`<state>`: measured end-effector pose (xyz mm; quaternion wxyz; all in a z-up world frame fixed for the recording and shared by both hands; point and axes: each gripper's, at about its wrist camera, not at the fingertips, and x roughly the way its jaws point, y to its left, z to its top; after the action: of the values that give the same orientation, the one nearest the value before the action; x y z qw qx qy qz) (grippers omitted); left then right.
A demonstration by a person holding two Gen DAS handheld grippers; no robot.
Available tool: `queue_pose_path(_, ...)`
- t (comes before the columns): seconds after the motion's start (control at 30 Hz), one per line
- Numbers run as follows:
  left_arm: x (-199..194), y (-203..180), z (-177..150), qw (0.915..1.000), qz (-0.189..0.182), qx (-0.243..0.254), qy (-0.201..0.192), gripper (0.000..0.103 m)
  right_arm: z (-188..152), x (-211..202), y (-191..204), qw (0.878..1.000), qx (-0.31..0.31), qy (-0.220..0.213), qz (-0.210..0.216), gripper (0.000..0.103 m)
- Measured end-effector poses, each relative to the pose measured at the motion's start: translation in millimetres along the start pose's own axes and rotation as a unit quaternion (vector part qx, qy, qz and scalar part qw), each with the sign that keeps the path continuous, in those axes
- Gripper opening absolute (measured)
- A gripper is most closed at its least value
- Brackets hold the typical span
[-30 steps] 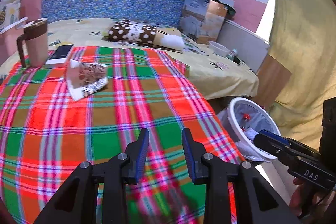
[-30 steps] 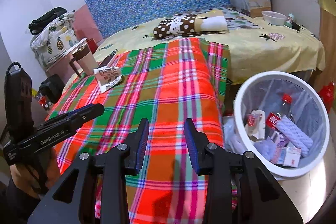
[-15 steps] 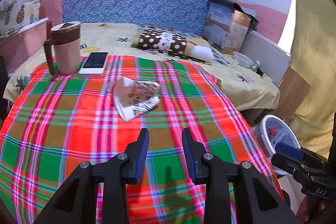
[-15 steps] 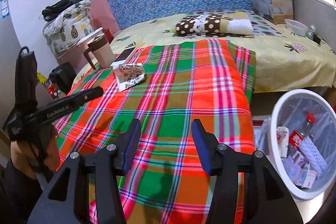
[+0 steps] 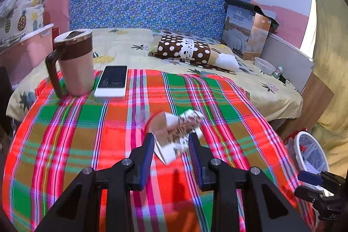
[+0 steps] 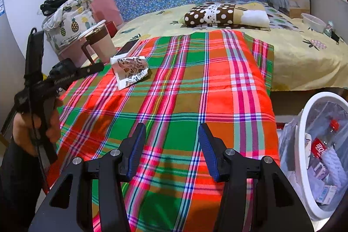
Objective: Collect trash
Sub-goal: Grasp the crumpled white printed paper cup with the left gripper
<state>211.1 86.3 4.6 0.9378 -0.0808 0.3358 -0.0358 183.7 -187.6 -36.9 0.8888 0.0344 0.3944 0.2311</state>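
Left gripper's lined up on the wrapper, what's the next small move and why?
Probably ease the left gripper forward and down, then close. The wrapper lies on the blanket just ahead of the open jaws, not yet between them; the bin waits at the right.

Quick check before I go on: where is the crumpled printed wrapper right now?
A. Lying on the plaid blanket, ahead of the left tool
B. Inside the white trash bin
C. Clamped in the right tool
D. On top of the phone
A: the crumpled printed wrapper lies on the plaid blanket, just ahead of the left tool, not gripped and apart from the phone.
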Motion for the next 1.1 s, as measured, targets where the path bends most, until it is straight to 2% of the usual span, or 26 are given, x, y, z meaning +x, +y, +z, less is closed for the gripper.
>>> queue_pose_path(0.07,7.8,2.5,5.1,1.0,0.001,0.007,0.0,0.042,0.5,3.2,-3.0,1.0,0.003,0.005,-0.001,0.052)
queue_pose_path(0.1,12.0,3.1,7.5,0.9999,0.0,0.011,0.0,0.043,0.7,5.3,-4.5,1.0,0.006,0.007,-0.001,0.052)
queue_pose_path(0.37,40.8,-2.4,16.5,0.9982,-0.027,0.052,0.009,0.043,2.8,17.9,-11.5,1.0,0.016,0.019,0.001,0.052)
queue_pose_path(0.57,37.2,-13.5,9.5,0.9948,-0.059,0.08,0.02,0.043,1.8,19.1,-10.7,1.0,0.017,0.021,0.007,0.052)
queue_pose_path(0.7,36.7,-27.3,4.0,0.986,-0.095,0.131,0.04,0.043,1.5,18.1,-10.6,1.0,0.02,0.02,0.01,0.052)
queue_pose_path(0.83,36.0,-32.7,2.4,0.9836,-0.1,0.145,0.037,0.043,2.7,15.2,-12.8,1.0,0.021,0.015,0.011,0.052)
queue_pose_path(0.93,39.9,-34.3,4.7,0.9838,-0.089,0.154,0.025,0.043,2.9,15.8,-15.0,1.0,0.024,0.016,0.011,0.052)
queue_pose_path(1.1,58.8,-36.3,5.4,0.9795,-0.093,0.173,0.044,0.043,3.0,14.6,-16.5,1.0,0.025,0.013,0.013,0.052)
